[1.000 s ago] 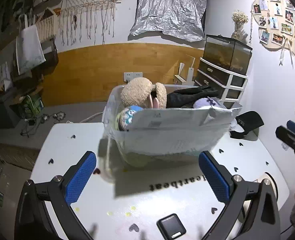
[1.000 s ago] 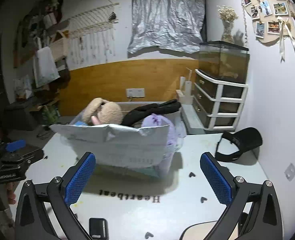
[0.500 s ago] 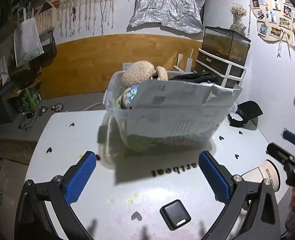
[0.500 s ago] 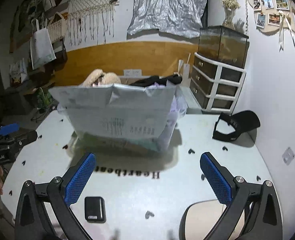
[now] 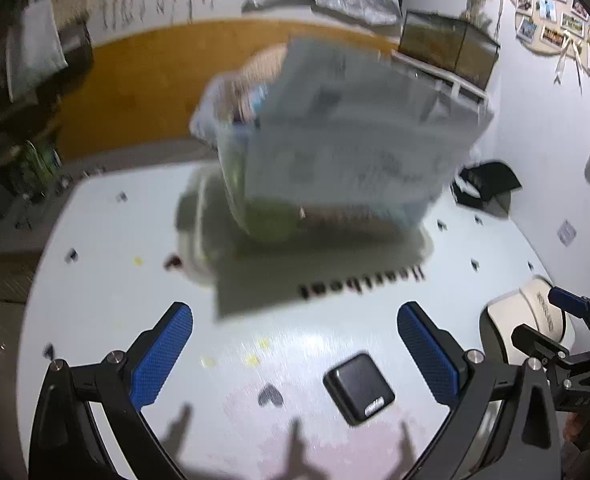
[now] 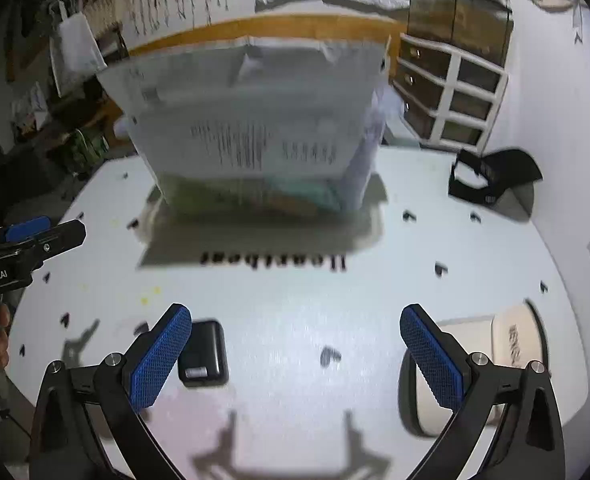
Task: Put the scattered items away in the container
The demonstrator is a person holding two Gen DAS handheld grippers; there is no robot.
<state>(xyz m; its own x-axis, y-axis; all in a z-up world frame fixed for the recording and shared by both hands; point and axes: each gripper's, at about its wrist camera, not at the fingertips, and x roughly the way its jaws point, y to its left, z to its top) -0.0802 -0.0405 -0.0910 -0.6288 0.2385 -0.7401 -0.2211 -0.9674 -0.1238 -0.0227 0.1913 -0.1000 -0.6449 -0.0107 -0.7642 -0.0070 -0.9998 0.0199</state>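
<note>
**Full box, and three things left on the table**

The white table (image 5: 107, 288) has little black hearts on it. In the upper middle of both views stands the clear box (image 5: 327, 152) (image 6: 255, 132). It is stuffed full. A big grey printed bag (image 6: 251, 112) leans across its front. A tan plush toy (image 5: 267, 60) peeks out at the top in the left view. Both views are blurry there.

The left gripper (image 5: 295, 352) is at the bottom of its own view. Its blue fingers (image 5: 163, 356) are spread wide and hold nothing. A small black square thing (image 5: 359, 388) lies on the table between them, closer to the one on the right of the frame. It touches neither one.

The right gripper (image 6: 297, 354) is at the bottom of its view. Its blue fingers (image 6: 431, 356) are spread wide too, with nothing in them. The small black square thing (image 6: 203, 354) shows just beside the finger on the left of the frame. A white cap (image 6: 511, 356) (image 5: 531, 316) lies at the lower right of the frame, partly behind the other finger.

A black cap (image 6: 495, 176) (image 5: 487, 184) lies on the table at the right of both frames, near the wall and well apart from the box.
</note>
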